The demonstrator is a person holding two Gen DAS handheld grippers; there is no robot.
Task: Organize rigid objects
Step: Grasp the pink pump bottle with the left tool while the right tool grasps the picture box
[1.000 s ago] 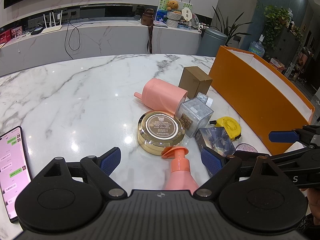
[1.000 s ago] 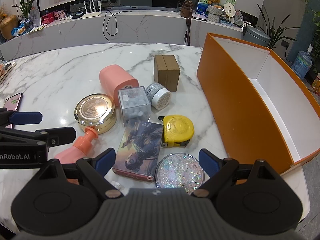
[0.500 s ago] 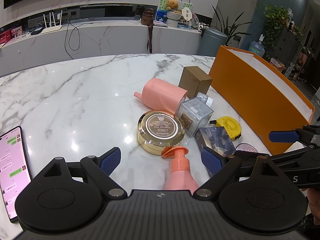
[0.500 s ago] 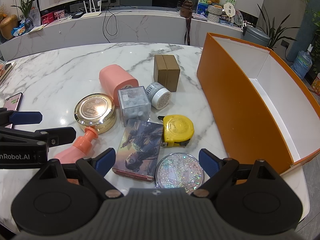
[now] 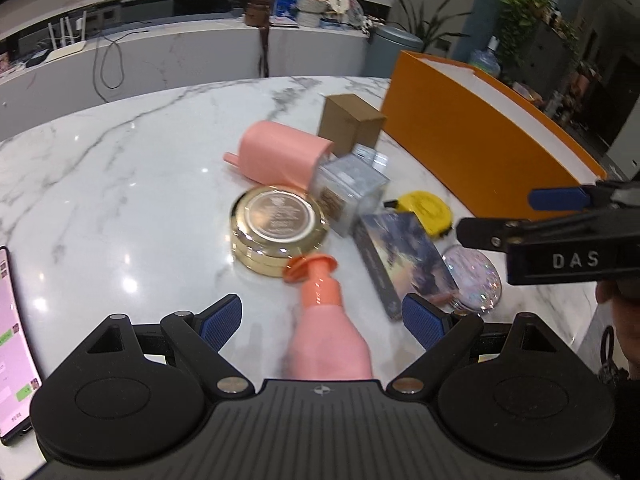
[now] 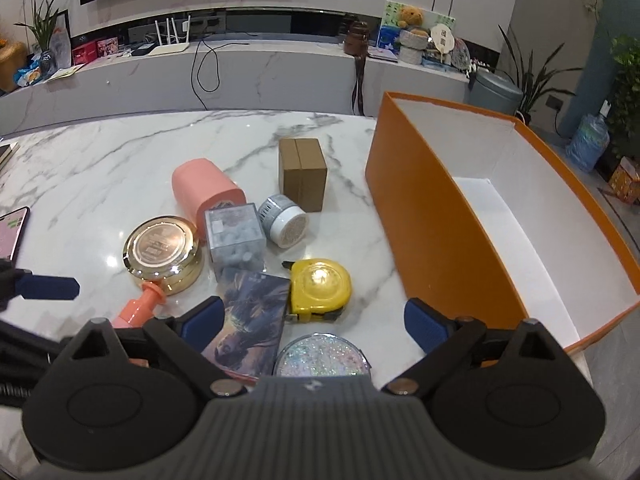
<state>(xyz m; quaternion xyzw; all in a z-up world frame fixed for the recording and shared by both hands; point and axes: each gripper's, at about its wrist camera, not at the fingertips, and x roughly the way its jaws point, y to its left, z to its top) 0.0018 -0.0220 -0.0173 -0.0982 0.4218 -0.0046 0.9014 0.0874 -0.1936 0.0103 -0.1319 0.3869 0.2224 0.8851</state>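
Both grippers are advancing with jaws spread: the left gripper is closing around the pink pump bottle lying between its fingers, while the right gripper is nearing the glitter disc, orange box waiting rightward.

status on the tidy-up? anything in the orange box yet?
Done: nothing; what shows of the orange box interior is bare. In hand: nothing; both tongs, left and right, are open, the left astride the pink pump bottle. Left: gold tin, tape measure, brown carton and the rest lie on the table.
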